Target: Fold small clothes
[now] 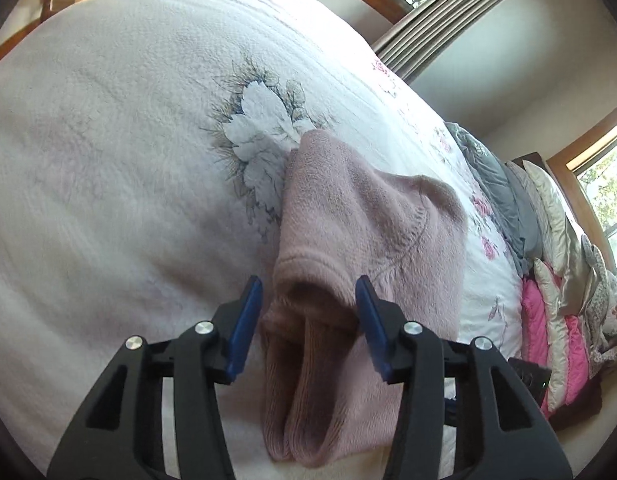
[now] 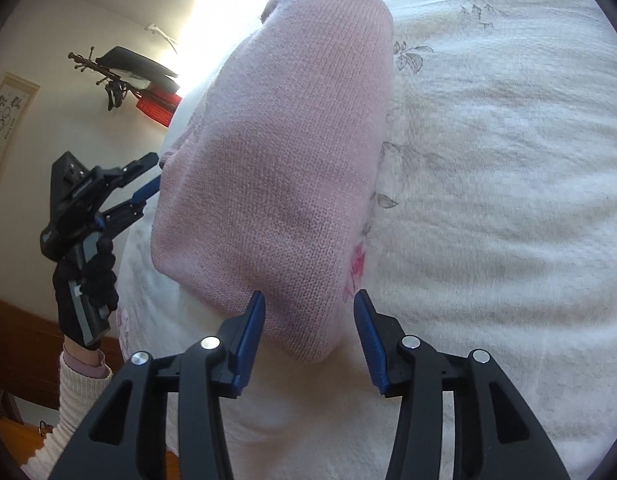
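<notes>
- We are hovering the left gripper (image 1: 308, 320), jaws wide and empty, astride the pink sweater (image 1: 348, 240) cuff.
- Right gripper (image 2: 308, 328) is gaping empty over the hem, probably between folds.
- Next we are needing to close on both edges.

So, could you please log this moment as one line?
left gripper: open, at sweater cuff | right gripper: open, at sweater edge | sweater: flat on bedspread, unheld

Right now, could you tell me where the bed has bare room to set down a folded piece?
Free: white bedspread right of the pink sweater, and left of it past the flower print. Crowded: pillows at the far edge.
</notes>
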Tool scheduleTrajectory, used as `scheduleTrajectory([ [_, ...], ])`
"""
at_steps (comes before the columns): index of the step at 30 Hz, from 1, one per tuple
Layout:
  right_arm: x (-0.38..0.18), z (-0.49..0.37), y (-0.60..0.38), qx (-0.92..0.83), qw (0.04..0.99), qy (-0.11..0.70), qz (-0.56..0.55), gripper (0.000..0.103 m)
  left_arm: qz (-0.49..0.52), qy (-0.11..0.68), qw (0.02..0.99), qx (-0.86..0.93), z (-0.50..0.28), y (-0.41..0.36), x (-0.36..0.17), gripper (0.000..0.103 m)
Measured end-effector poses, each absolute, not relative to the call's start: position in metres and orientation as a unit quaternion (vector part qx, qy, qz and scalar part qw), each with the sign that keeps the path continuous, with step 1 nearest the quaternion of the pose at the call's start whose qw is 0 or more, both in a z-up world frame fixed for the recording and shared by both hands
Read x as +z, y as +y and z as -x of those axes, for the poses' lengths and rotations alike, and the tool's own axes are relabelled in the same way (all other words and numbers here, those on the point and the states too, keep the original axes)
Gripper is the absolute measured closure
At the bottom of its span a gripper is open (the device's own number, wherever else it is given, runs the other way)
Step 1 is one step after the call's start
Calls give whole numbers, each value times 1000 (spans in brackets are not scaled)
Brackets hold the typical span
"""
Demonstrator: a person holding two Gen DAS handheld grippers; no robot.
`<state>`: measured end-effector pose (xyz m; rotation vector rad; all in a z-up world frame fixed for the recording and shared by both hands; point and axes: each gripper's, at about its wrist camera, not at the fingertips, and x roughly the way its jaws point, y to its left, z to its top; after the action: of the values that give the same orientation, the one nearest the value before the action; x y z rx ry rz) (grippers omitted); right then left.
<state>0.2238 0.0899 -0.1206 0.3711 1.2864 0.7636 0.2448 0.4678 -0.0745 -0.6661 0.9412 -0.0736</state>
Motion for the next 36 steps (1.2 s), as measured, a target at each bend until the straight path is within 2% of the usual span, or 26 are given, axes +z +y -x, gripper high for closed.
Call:
scheduleTrajectory([
  [1,-122,-223,89,345,716,582,-169,56,311,449,837,-29,-250,467,-77,79],
  [2,-124,-223,88,346,716,583,-169,56,307,456,835,-19,-252,467,-81,81],
  [6,-130,-222,86,345,719,583,-156,56,332,476,815,-12,-247,476,-114,85],
  [7,-132,-221,85,346,718,584,-156,56,331,483,811,-11,-245,476,-121,89],
  [10,-129,-222,87,349,719,581,-153,56,344,482,805,-36,-238,479,-125,89],
  [12,-124,-223,87,351,721,576,-156,54,362,465,806,-53,-232,484,-118,83],
  [13,-121,-224,86,353,723,572,-159,52,372,451,809,-64,-229,487,-112,69],
  [14,-118,-225,84,355,725,568,-163,45,384,435,811,-73,-225,491,-106,53],
  [15,-115,-227,82,357,727,562,-169,38,397,419,813,-82,-222,496,-100,46],
  [16,-112,-229,80,358,729,557,-174,36,409,405,813,-91,-220,498,-95,39],
  [19,-105,-239,75,364,730,545,-193,33,413,388,818,-103,-226,500,-85,25],
  [20,-106,-243,74,369,726,544,-201,27,404,400,817,-99,-233,498,-87,22],
  [21,-107,-248,74,375,720,543,-213,24,398,420,809,-102,-241,496,-92,22],
  [25,-117,-267,71,387,699,545,-254,23,394,475,779,-113,-264,487,-123,24],
  [36,-153,-300,84,419,657,539,-320,10,361,489,766,-212,-297,445,-144,25],
])
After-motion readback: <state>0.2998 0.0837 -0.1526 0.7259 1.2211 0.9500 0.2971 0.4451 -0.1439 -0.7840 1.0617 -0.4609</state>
